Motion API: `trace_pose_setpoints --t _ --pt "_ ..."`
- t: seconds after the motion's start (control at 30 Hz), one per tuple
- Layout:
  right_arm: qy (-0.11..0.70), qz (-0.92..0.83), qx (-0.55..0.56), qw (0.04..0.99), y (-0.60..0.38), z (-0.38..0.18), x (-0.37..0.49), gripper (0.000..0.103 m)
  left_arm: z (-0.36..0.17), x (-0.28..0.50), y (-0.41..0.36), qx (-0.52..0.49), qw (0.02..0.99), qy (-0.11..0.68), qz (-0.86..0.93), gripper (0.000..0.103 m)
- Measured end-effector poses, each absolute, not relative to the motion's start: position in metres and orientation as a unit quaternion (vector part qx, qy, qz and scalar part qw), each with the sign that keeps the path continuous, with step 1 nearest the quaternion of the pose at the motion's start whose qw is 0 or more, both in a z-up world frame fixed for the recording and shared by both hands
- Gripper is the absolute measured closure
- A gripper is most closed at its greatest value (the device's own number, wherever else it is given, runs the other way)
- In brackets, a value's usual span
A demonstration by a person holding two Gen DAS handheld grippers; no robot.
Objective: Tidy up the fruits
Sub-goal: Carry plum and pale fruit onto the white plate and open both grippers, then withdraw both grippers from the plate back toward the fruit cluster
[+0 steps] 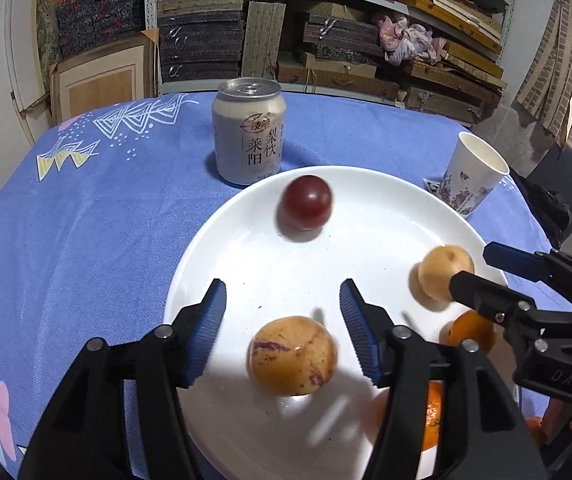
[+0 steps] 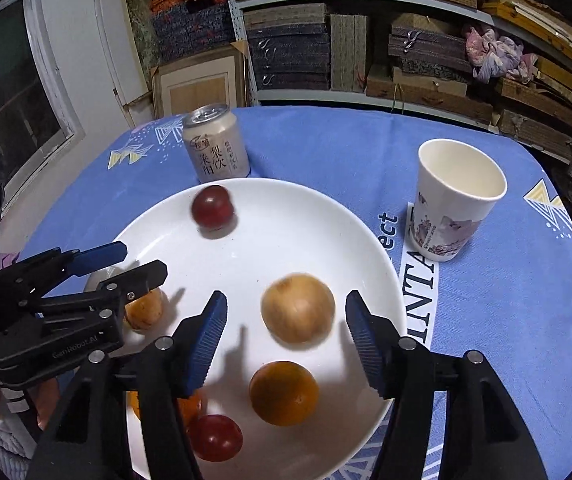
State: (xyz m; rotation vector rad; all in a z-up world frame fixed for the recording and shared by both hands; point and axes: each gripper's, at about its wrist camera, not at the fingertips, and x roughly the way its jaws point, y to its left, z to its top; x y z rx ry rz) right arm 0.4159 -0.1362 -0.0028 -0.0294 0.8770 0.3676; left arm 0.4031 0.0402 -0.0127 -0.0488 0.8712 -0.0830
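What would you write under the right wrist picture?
Open right hand-held gripper hovering over fruit on a white plate.

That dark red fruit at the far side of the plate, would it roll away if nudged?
Probably. The red fruit looks round and smooth-skinned, and it sits loose on the glossy white plate, touching nothing. The plate's raised rim might well stop it. Its shiny skin could also slip between gripper pads.
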Motion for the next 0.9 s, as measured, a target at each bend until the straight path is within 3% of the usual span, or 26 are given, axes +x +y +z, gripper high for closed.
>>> trace_pose_setpoints --t 0.1,0.23,0.3,0.53,0.6,0.8,0.9 --pt "0.414 0.180 -0.009 0.892 -0.136 0.003 0.412 0.040 -0.002 0.395 0.041 -0.022 0.914 0.403 -0.036 0.045" --pt "0.394 0.186 0.003 0.900 -0.136 0.017 0.401 0.031 0.019 0.377 0.036 0.002 0.932 0.362 -0.016 0.044" --pt "0.385 0.186 0.009 0.904 -0.137 0.026 0.391 0.029 0.030 0.363 0.034 0.010 0.939 0.345 -0.009 0.036" --pt "0.362 0.188 0.001 0.913 -0.140 0.052 0.336 0.029 0.055 0.298 0.026 0.021 0.948 0.318 0.008 0.032" --pt "0.339 0.184 0.015 0.922 -0.151 0.054 0.306 0.023 0.051 0.266 0.023 0.024 0.951 0.307 0.025 0.026" --pt "0.293 0.138 0.041 0.945 -0.187 0.022 0.215 0.015 0.030 0.191 0.017 0.023 0.952 0.305 0.028 0.024" --pt "0.315 0.126 0.045 0.940 -0.198 -0.002 0.188 0.015 0.013 0.165 0.013 0.019 0.948 0.316 0.026 0.022"
